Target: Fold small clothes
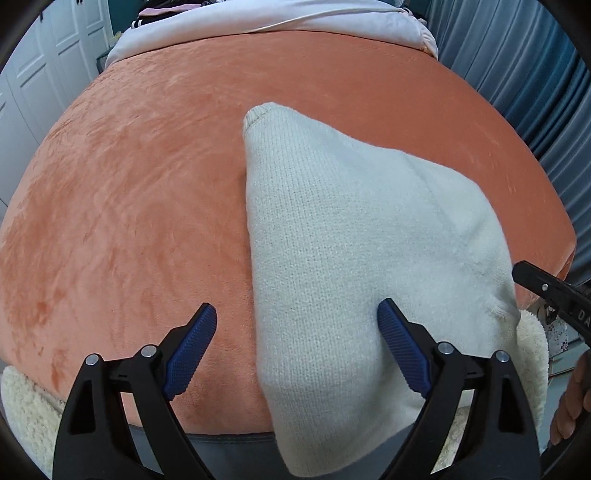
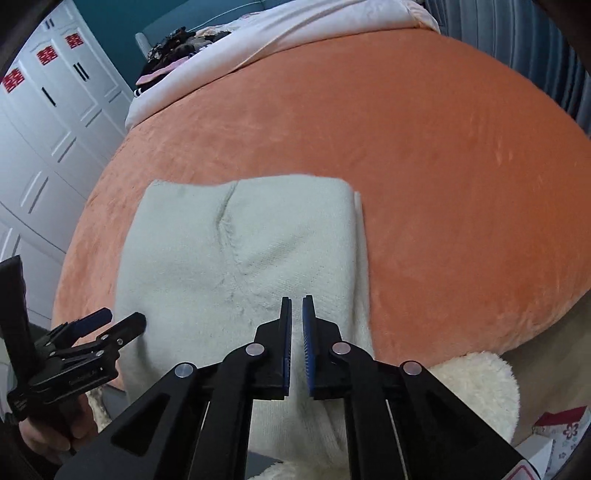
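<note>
1. The left gripper (image 1: pixel 297 321) is hovering at the near edge of the bed with its jaws spread wide, holding nothing; one blue pad (image 1: pixel 400 343) is lying over the cream knit garment (image 1: pixel 351 229).
2. The right gripper (image 2: pixel 297 314) is sitting over the garment's near end, jaws almost closed with a thin gap; whether they are pinching any knit is hard to tell.
3. The garment is lying folded on the orange blanket (image 2: pixel 443 166), its near end hanging off the edge.
4. Farther back, a white quilt (image 1: pixel 295 14) is lying across the bed.
</note>
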